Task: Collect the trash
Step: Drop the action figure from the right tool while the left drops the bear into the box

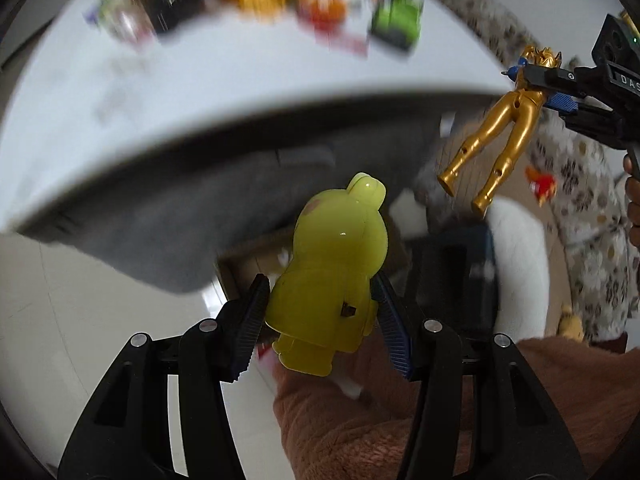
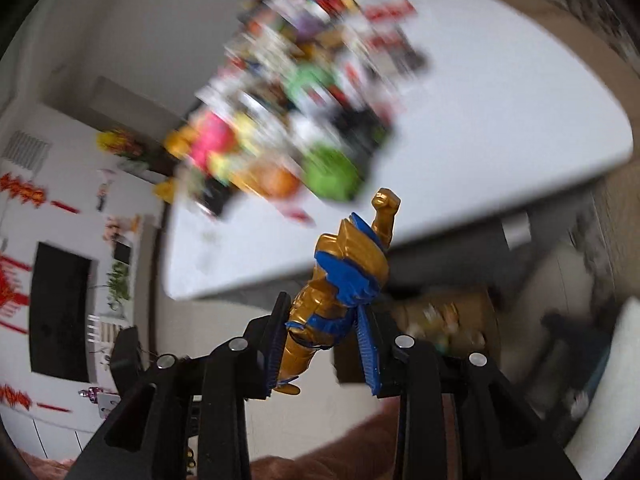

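Note:
In the left wrist view my left gripper [image 1: 320,318] is shut on a yellow-green bear-shaped toy [image 1: 336,264], with a pad on each side of its body. It hangs past the edge of the white table [image 1: 240,92], above a brown cardboard box [image 1: 248,256] on the floor. At the upper right my right gripper [image 1: 538,88] is shut on the torso of a gold and blue action figure [image 1: 516,120], whose legs dangle. The right wrist view shows that gripper [image 2: 324,344] clamped on the figure [image 2: 348,272], fist raised.
A blurred pile of colourful toys and packets [image 2: 300,120] covers the far part of the table [image 2: 500,120]. A cardboard box [image 2: 444,320] holding items sits under the table edge. A person's brown fuzzy sleeve [image 1: 360,420] lies below my left gripper. A flower-patterned sofa [image 1: 580,184] stands at the right.

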